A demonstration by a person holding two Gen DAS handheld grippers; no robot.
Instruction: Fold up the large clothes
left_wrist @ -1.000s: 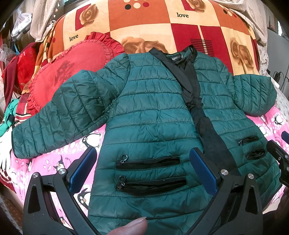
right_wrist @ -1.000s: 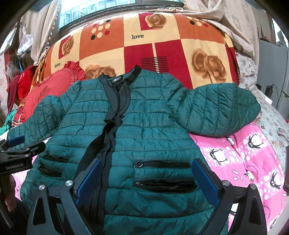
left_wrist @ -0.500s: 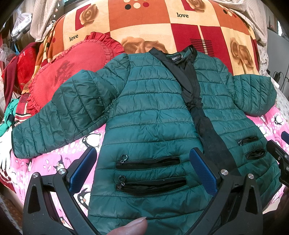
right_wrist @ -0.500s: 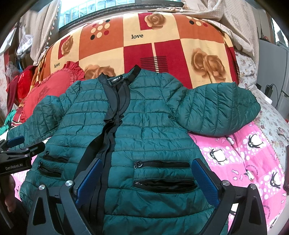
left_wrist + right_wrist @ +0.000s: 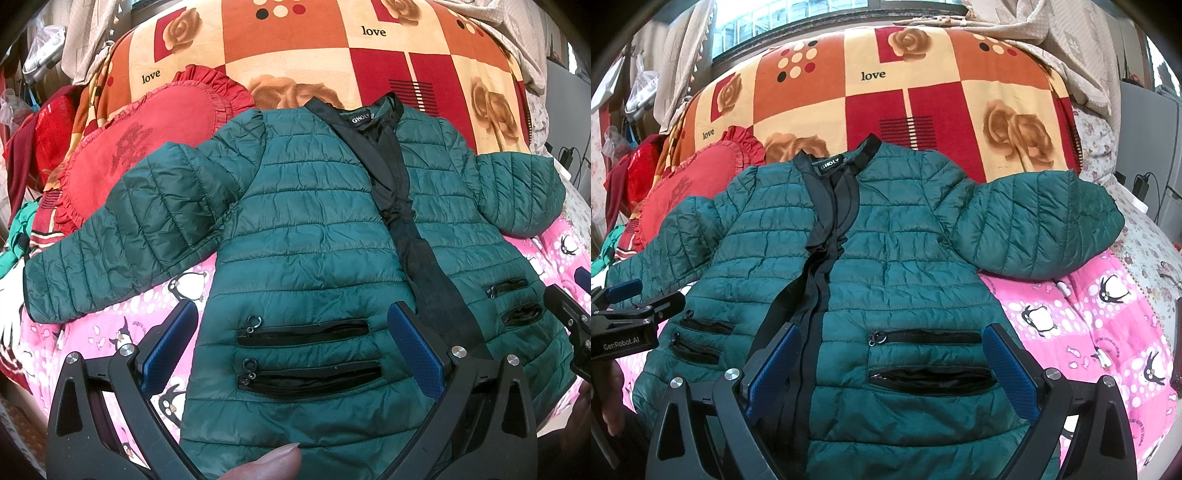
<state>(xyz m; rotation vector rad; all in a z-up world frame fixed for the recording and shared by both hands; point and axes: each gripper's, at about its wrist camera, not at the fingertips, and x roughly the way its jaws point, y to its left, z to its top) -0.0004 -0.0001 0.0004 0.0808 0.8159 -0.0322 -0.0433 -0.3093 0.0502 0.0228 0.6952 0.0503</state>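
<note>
Left wrist view: green quilted jacket point(image 5: 306, 236) lay flat, front up, on pink penguin sheet point(image 5: 110, 332), collar toward frame top, hem nearest. Left gripper point(image 5: 291, 343) spread wide over hem pockets, holding nothing. Right gripper point(image 5: 886, 363) likewise apart, empty, over other front panel. Left sleeve point(image 5: 122, 236) stretched toward frame left (likely first fold), nearer left gripper.

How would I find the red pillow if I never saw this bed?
Start at the big green puffy jacket spread on the bed. Follow its long sleeve outward. Just behind it lies the red cushion, the only thing with a frilly ruffled edge.
</note>
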